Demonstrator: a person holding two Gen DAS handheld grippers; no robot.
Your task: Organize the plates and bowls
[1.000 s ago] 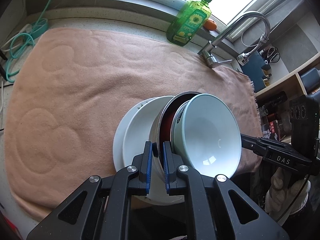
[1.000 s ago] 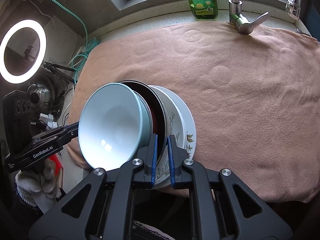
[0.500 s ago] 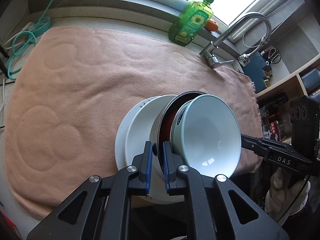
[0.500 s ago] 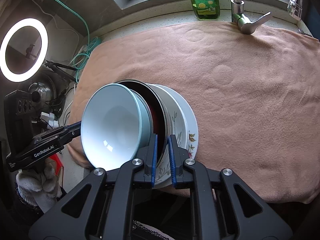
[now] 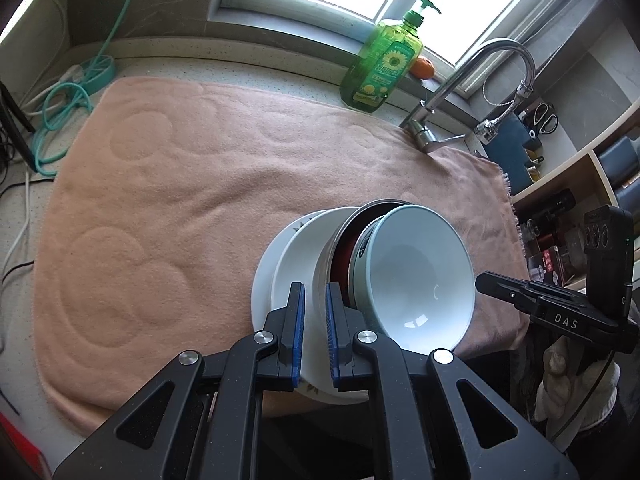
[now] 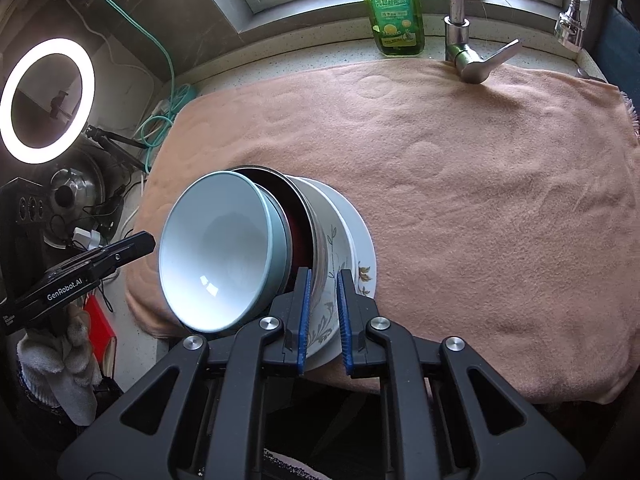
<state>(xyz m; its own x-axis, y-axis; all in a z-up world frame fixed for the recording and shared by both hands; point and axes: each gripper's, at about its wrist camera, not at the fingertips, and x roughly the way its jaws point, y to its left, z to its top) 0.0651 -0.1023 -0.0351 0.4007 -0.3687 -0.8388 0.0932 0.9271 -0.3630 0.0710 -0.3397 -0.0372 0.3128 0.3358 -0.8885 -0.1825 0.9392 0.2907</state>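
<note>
A nested stack is held tilted over the front edge of a peach towel (image 5: 200, 184): a pale blue bowl (image 5: 416, 276) inside a metal bowl with a dark red inside (image 5: 344, 240), on a white floral bowl and white plates (image 5: 272, 276). My left gripper (image 5: 315, 300) is shut on the stack's rim from one side. My right gripper (image 6: 322, 280) is shut on the opposite rim, over the floral bowl (image 6: 328, 240); the blue bowl (image 6: 216, 256) faces left there. Each gripper shows in the other's view.
A green soap bottle (image 5: 380, 68) and a tap (image 5: 472, 88) stand at the towel's far edge by the window. Shelves (image 5: 592, 168) are to the right. A ring light (image 6: 46, 100), cables and a pot lid (image 6: 76, 196) are to the left.
Both grippers and the held stack have pulled back a little toward the towel's front edge and lifted slightly; the views show more of the window and counter. The grip is unchanged.
</note>
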